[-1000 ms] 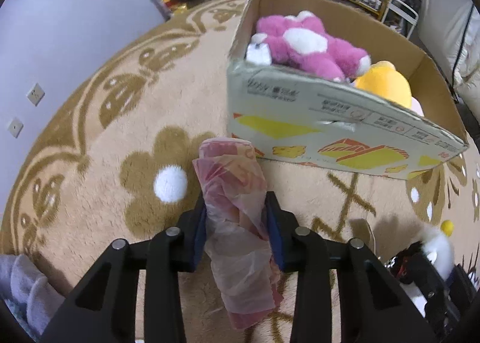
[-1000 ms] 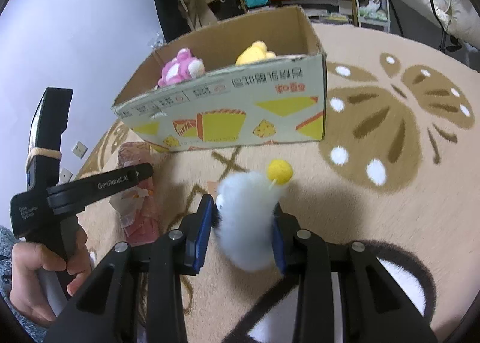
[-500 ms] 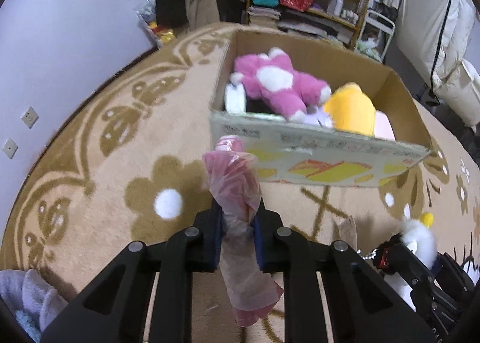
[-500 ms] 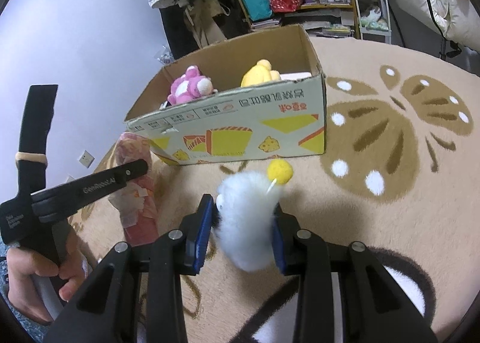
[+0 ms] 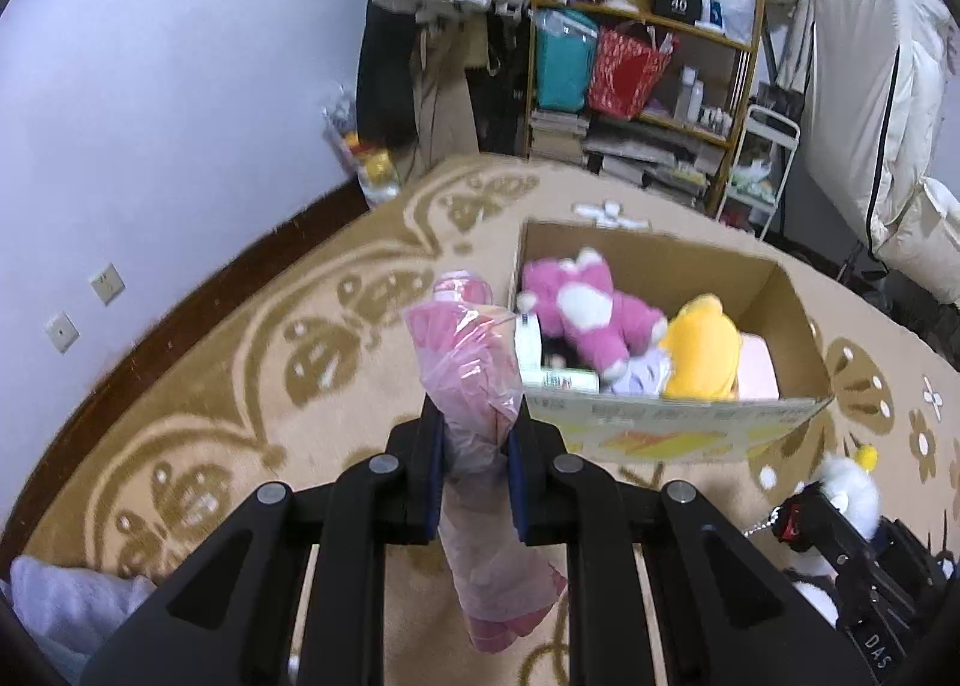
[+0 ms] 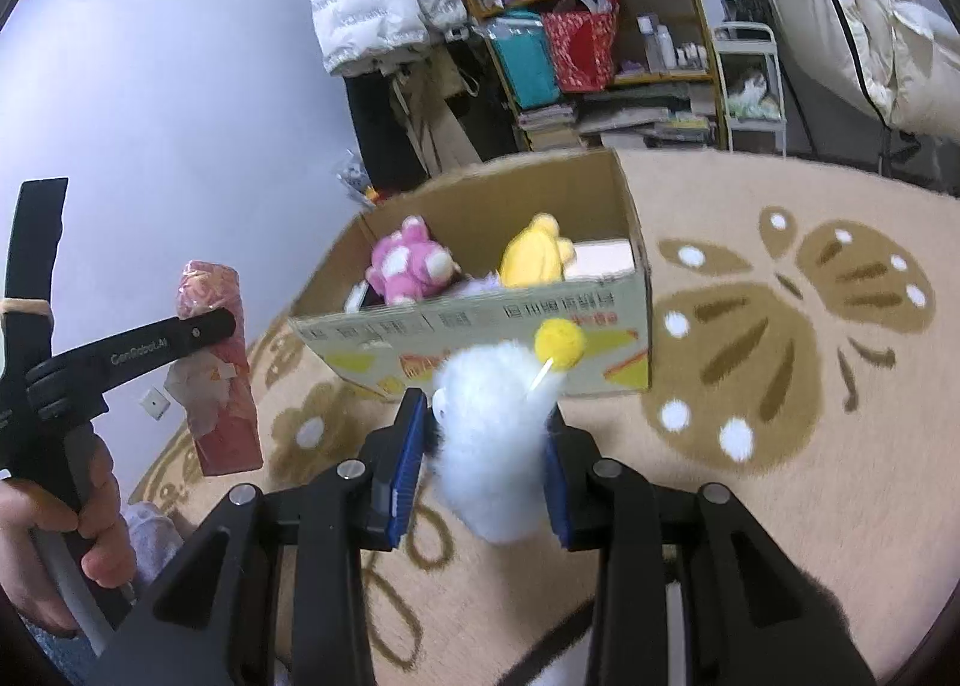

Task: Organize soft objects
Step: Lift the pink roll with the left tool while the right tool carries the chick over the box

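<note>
the left gripper (image 5: 477,449) pinches a slippery pink bag (image 5: 474,386); the right gripper (image 6: 487,446) squeezes a white fluffy toy (image 6: 495,428). the bag's loose plastic could slide free before reaching the box (image 5: 690,416), or snag on its near wall.

Clamped between the left gripper's (image 5: 477,485) blue-padded black fingers is a pink bundle in clear plastic (image 5: 480,404). Ahead of it, the brown cardboard box (image 5: 798,320), printed yellow and red on its pale front, holds a pink-and-white plush (image 5: 585,314) and a yellow plush (image 5: 702,350). The right gripper (image 6: 480,467) pinches a white fluffy toy (image 6: 492,428) topped with a yellow pompom (image 6: 558,344). Beneath lies a beige rug (image 6: 780,476) with tan butterflies and white dots.
</note>
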`<state>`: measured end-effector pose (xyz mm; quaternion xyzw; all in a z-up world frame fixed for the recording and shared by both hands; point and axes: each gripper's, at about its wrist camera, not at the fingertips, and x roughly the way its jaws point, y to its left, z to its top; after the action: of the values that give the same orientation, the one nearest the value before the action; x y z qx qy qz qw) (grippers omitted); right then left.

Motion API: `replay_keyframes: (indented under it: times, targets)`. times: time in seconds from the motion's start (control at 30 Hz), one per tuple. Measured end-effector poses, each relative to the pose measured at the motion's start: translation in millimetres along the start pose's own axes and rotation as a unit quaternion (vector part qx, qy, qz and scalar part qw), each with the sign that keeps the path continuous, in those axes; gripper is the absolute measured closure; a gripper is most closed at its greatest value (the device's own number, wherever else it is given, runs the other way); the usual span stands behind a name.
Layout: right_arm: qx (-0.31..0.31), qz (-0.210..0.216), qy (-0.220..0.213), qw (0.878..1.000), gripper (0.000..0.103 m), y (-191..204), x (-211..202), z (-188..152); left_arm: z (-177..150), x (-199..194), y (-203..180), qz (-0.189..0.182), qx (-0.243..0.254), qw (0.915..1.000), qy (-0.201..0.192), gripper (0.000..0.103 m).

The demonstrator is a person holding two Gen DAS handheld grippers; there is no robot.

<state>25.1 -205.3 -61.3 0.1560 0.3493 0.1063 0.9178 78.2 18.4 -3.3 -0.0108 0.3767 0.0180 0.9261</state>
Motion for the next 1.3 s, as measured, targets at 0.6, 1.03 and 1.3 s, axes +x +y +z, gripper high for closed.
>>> replay_keyframes:
  times: [0.6,1.03,1.3]
  targets:
    - [-0.071,0.007,-0.067,0.995,0.066,25,-12,61,85,-18,-34,-0.006,0.05,0.9952,-0.084,0.087]
    - [-0.097,-0.009,-0.086,0.991,0.066,27,11,119,110,8,-38,-0.015,0.052,0.9951,-0.084,0.087]
    - [-0.086,-0.018,-0.063,0.994,0.065,15,43,121,97,53,-42,-0.03,0.049,0.9977,-0.035,0.086]
